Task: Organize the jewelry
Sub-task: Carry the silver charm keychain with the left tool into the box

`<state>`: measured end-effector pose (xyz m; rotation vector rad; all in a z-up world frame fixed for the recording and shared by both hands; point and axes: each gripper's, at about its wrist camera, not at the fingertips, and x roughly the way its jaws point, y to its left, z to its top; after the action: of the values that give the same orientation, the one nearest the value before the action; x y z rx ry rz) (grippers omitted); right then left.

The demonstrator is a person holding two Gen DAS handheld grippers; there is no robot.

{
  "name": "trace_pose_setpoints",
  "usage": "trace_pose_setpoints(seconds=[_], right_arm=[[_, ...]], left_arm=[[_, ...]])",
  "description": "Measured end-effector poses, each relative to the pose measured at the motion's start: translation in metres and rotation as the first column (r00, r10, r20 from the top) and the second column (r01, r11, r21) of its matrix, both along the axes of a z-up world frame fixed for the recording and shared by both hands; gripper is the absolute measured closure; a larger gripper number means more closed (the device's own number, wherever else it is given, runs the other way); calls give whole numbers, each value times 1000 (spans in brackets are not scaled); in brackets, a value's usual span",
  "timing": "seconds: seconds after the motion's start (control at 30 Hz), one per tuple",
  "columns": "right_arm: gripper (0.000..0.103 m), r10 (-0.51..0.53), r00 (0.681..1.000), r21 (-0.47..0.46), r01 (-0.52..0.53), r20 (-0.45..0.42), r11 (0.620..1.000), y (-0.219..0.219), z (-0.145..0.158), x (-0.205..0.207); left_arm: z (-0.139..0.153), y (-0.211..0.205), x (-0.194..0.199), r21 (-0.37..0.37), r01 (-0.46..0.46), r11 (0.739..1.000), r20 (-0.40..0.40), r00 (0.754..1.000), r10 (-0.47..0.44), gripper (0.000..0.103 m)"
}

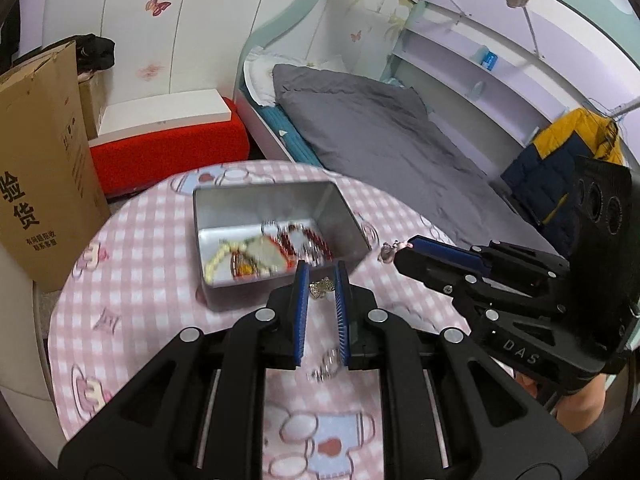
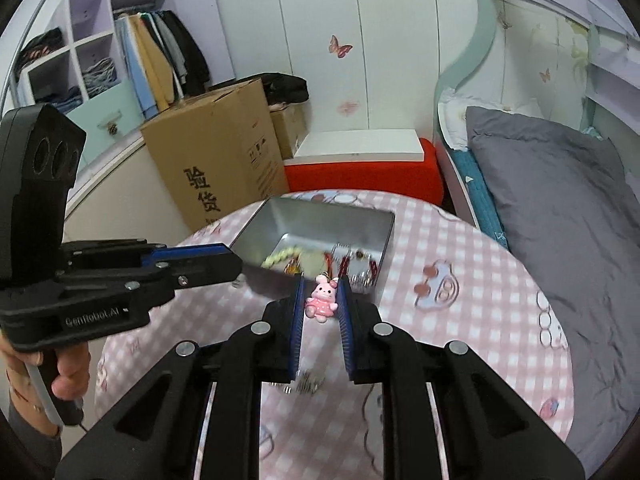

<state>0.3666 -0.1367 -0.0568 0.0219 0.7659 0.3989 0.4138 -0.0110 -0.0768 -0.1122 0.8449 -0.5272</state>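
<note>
Silver-toned metal forms the open tin (image 1: 276,208), which is set on the pink checked tablecloth (image 1: 132,264) of a round table; its long axis is seen running roughly left to right across the left wrist view, and slanted from near left to far right in the right wrist view (image 2: 320,220); beads, a red strand and pale pieces lie jumbled on its floor, blurred. A small silver ornament (image 1: 321,289) is pinched near the tips of the left gripper (image 1: 321,280), whose blue pads are closed in against it, just in front of the tin's near wall; its orientation cannot be told. A pink rabbit charm (image 2: 321,299) is clamped between the blue pads of the right gripper (image 2: 321,294); the figure is held upright, head towards the tin and feet towards the camera, its long axis along the fingers; in the left wrist view the same charm (image 1: 390,251) is seen at the tip of the right gripper (image 1: 404,254), just beside the tin's right corner. More small silver pieces (image 1: 326,366) lie on the cloth beneath the left gripper, blurred. A cardboard box (image 1: 40,184) and a grey duvet (image 1: 384,136) are seen beyond the table.
</note>
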Motion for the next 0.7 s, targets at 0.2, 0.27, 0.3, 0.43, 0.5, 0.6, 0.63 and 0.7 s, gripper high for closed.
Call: trace_pose_setpoints(seconds=[0.2,0.27,0.3,0.43,0.5,0.6,0.63,0.7], right_arm=[[89,-12,999,12,12,-35,1000,7,-8,28],[89,-11,999,8,11,-53,1000,11,-16,35],[89,-10,998,6,10,-60,1000,12,-19,38],[89,-13,996,5,14,-85,1000,14,-32,48],[88,-16,996,9,17,-93,1000,13,-36,52],[88,-14,995,9,16,-103,1000,12,-41,56],[88,-13,994,8,14,-105,1000,12,-42,57],[88,-13,994,7,14,-108,1000,12,-44,58]], left_arm=[[-8,-7,30,19,-30,999,-19,999,30,90],[-17,-8,39,29,-34,999,-42,999,35,90],[-20,-8,42,35,-38,999,-49,998,39,90],[-34,-12,52,52,-34,998,-82,996,39,90],[-41,-10,56,53,-37,998,-93,995,42,90],[-46,-12,59,60,-34,998,-104,994,40,90],[-48,-13,59,62,-31,998,-108,993,37,90],[-50,-13,59,65,-32,997,-110,993,39,90]])
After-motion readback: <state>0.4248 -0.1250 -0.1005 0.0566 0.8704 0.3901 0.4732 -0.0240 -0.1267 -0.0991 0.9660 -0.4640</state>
